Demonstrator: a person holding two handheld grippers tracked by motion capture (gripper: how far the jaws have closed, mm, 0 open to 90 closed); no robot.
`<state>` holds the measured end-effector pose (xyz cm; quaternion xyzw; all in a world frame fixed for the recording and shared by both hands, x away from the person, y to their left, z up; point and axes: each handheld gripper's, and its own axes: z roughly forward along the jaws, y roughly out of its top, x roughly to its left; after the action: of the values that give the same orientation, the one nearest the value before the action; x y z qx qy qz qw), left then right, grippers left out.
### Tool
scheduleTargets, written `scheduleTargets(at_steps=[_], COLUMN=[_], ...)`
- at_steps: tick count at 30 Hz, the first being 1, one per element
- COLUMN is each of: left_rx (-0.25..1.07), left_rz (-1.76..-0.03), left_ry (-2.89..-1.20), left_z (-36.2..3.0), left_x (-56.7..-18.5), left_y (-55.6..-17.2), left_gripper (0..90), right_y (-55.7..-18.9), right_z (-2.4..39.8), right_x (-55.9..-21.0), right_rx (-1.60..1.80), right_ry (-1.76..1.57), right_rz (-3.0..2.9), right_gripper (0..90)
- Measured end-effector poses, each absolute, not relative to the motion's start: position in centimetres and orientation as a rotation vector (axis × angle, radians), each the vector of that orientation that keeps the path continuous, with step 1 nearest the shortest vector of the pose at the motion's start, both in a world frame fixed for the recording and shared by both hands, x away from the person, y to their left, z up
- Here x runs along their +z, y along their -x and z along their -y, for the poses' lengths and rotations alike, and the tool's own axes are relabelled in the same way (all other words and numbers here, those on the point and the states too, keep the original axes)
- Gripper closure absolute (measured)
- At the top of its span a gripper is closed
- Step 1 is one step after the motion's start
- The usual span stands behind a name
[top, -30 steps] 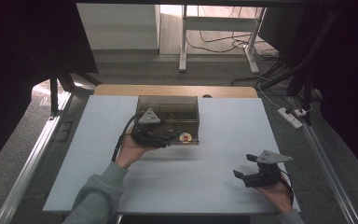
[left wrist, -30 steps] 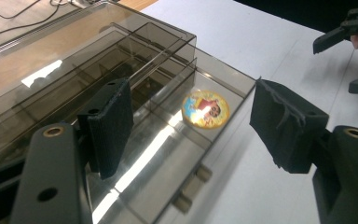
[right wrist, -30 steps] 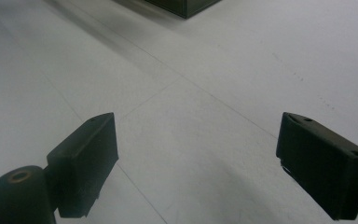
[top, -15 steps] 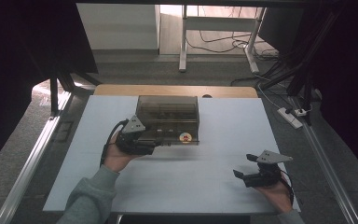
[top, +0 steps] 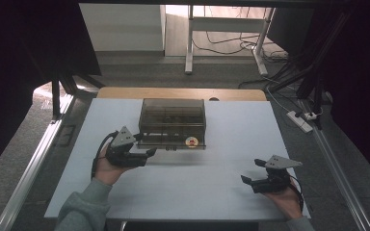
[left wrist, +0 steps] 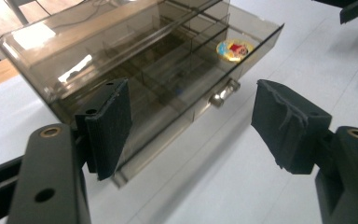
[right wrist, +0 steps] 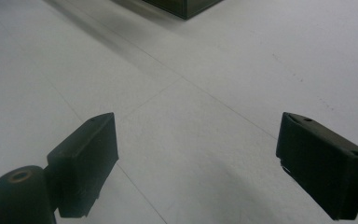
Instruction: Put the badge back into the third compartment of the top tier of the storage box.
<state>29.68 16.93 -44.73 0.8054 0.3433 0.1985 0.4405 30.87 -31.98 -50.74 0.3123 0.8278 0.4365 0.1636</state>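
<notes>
smoky compartment box (top: 172, 121) with round cartoon sticker (left wrist: 234, 49), both claws apart, no readable writing

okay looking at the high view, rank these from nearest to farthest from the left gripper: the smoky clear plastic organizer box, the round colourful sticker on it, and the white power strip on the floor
From the left gripper:
1. Smoky clear plastic organizer box, just ahead, its front left corner nearest.
2. Round colourful sticker, on the box's front right.
3. White power strip, on the floor past the table's right edge.

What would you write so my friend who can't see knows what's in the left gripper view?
A smoky see-through plastic box with dividers inside sits on a white table, a round colourful sticker on it. The left gripper is open in front of it, holding nothing.
</notes>
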Motion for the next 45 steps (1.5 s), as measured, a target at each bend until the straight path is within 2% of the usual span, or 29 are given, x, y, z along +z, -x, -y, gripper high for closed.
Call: scheduleTargets(at_steps=[20, 29, 45], left_rx=[0.488, 0.473, 0.472], left_rz=[-0.988, -1.021, -1.030], left_ry=[-1.995, -2.044, -2.053], left_z=[-21.0, -22.1, -22.5], left_x=[-49.0, -51.2, -51.7], left_y=[-26.9, -25.9, -25.4], left_gripper=[26.5, 25.9, 25.6], right_y=[-30.9, -30.9, -30.8], right_z=[32.0, 32.0, 31.9], right_x=[-50.8, -50.8, -50.8], right_rx=[1.233, 1.232, 1.235], right_ry=[-0.893, -0.895, -0.883], right_rz=[-2.369, -2.363, -2.354], right_gripper=[12.3, 12.3, 12.4])
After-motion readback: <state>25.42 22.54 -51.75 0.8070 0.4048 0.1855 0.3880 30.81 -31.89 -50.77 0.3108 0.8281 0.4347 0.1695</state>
